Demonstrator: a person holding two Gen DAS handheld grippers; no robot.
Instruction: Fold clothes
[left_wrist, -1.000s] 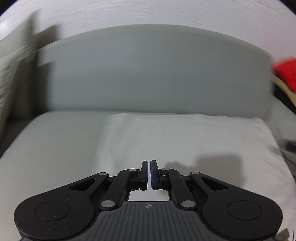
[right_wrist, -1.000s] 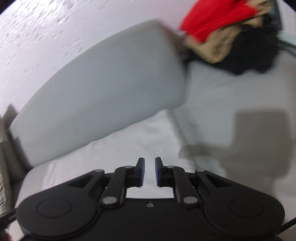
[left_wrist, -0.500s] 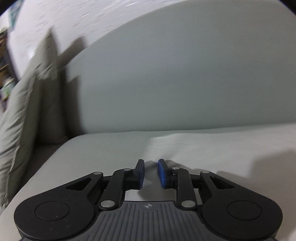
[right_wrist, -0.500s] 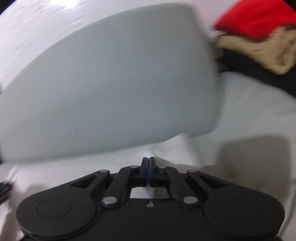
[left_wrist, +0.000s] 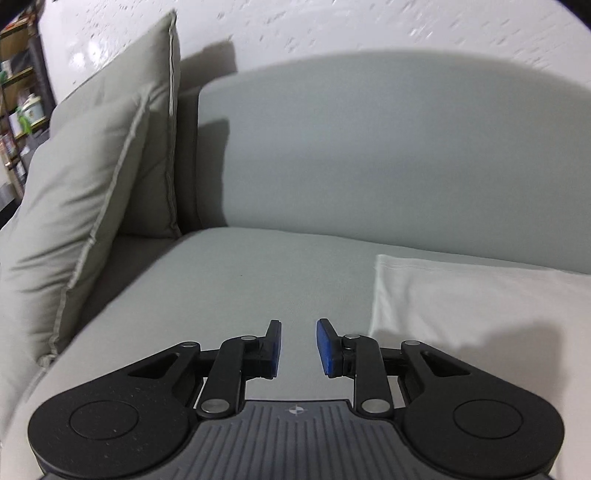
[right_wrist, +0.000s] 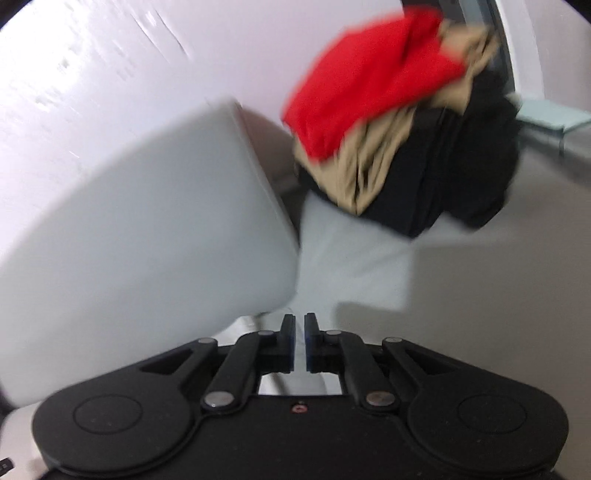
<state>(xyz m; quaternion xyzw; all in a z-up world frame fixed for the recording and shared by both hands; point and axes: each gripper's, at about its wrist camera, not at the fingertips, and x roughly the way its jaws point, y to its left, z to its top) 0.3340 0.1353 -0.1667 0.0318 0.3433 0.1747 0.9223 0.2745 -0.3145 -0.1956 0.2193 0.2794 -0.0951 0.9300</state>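
Observation:
A folded white garment (left_wrist: 472, 295) lies flat on the grey sofa seat (left_wrist: 258, 269), at the right of the left wrist view. My left gripper (left_wrist: 298, 345) is open and empty, over bare seat just left of the garment's left edge. My right gripper (right_wrist: 299, 339) has its jaws slightly apart with nothing between them, low over the seat (right_wrist: 351, 258) by the end of the back cushion (right_wrist: 147, 229). A pile of clothes lies beyond it: a red piece (right_wrist: 369, 85) on top, a tan one (right_wrist: 384, 147), and black ones (right_wrist: 454, 177). The right wrist view is blurred.
Two grey-green pillows (left_wrist: 85, 192) lean at the sofa's left end. The grey back cushion (left_wrist: 388, 155) runs behind the seat under a white wall (left_wrist: 332, 26). Shelves with small items (left_wrist: 18, 85) stand at far left. A pale blue table edge (right_wrist: 554, 118) shows at far right.
My left gripper has opened wider and swung left, off the white garment onto bare seat. My right gripper went from shut to slightly open and turned right, bringing the clothes pile into view.

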